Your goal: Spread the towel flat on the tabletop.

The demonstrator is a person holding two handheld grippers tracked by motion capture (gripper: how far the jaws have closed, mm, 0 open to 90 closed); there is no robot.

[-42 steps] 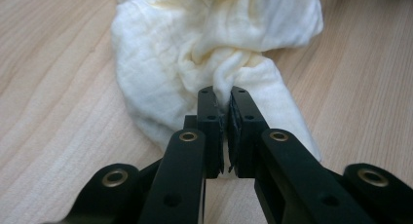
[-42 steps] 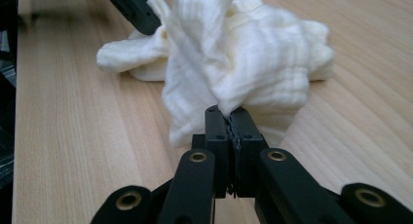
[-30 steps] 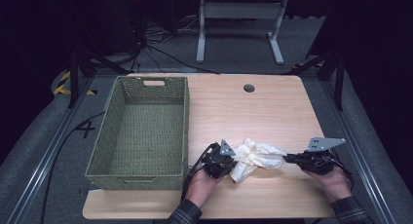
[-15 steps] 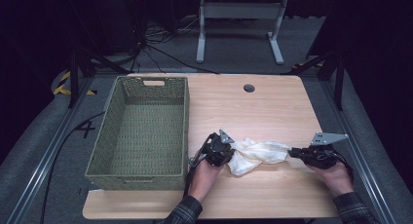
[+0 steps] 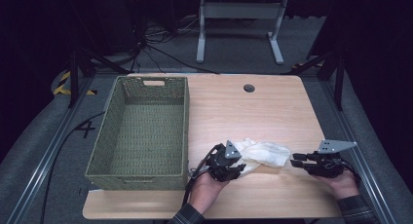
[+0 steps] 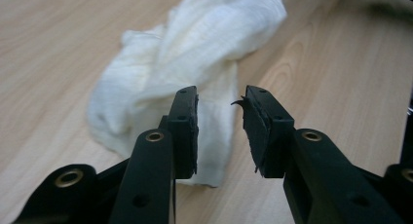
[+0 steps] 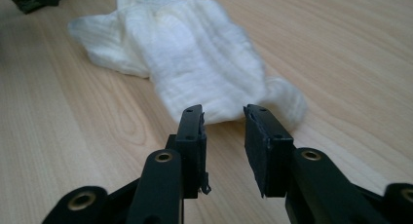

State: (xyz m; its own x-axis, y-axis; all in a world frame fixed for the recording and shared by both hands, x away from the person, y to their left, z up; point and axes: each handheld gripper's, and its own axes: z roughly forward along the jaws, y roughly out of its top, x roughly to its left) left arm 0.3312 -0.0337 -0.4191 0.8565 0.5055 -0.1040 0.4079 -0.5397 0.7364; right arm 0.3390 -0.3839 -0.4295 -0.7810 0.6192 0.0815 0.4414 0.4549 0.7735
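A crumpled white cloth lies loose on the wooden table near its front edge, between my two grippers. My left gripper sits at the cloth's left end, pointing right. Its jaws have just been opening and now stand open; the cloth lies under and beyond the gap, and the pads do not press on it. My right gripper points left, just short of the cloth's right end. Its jaws have also just been opening and are open, with the cloth lying just beyond the tips.
A green woven basket with nothing in it stands along the table's left side, close to my left hand. A round cable hole sits near the far edge. A metal stand and cables lie on the floor beyond.
Both grippers were shut on the cloth's ends and pulled it out between them. Both have now opened and let it go. The cloth has settled on the table.
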